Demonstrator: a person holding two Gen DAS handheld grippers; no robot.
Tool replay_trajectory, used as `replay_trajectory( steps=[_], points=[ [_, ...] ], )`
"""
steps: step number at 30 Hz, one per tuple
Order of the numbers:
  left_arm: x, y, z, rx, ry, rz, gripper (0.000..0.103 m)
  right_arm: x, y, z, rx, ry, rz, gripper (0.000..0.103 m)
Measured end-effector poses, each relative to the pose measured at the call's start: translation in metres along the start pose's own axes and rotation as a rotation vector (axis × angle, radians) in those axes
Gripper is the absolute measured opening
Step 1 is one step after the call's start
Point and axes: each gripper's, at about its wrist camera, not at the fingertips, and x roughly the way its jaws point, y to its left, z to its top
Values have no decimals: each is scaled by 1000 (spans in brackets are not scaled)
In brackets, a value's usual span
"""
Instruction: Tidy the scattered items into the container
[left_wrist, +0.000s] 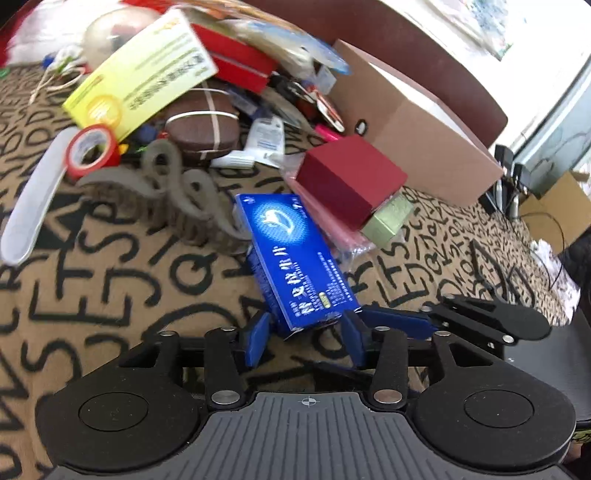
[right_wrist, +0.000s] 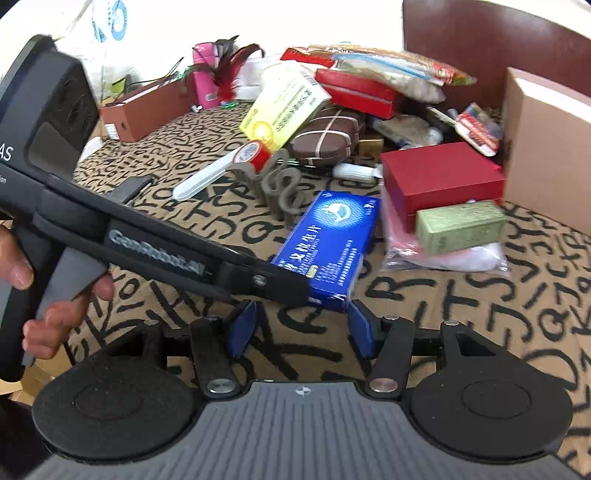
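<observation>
A blue medicine box (left_wrist: 295, 258) lies on the letter-patterned cloth (left_wrist: 110, 295). Its near end sits between the blue fingers of my left gripper (left_wrist: 306, 341), which stands open with gaps on both sides. In the right wrist view the left gripper (right_wrist: 291, 288) comes in from the left, its tip at the blue box (right_wrist: 332, 236). My right gripper (right_wrist: 303, 330) is open just short of the box's near end, holding nothing. A brown cardboard container (left_wrist: 424, 147) stands at the far right, also seen as the container (right_wrist: 546, 147).
Beyond the blue box lie a red box (left_wrist: 351, 177), a green box (left_wrist: 388, 221), a grey claw clip (left_wrist: 177, 206), a red tape roll (left_wrist: 90, 151) and a yellow carton (left_wrist: 144, 77) on a pile of clutter. A hand (right_wrist: 55, 317) holds the left gripper's handle.
</observation>
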Motion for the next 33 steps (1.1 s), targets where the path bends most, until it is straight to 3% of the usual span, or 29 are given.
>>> replay_trajectory(
  steps=[5, 15, 19, 30, 33],
  points=[
    [-8, -2, 9, 11, -42, 22, 81, -9, -9, 6, 12, -40, -67, 62],
    [20, -21, 22, 50, -26, 6, 84, -16, -48, 17, 37, -104, -262, 62],
    [31, -22, 21, 62, -9, 29, 86, -12, -59, 27, 12, -118, -271, 70],
    [27, -11, 21, 1, -31, 28, 89, -6, -74, 33, 93, -145, -169, 74],
    [29, -14, 20, 23, -37, 44, 86, -3, -74, 35, 103, -143, -182, 74]
  ],
)
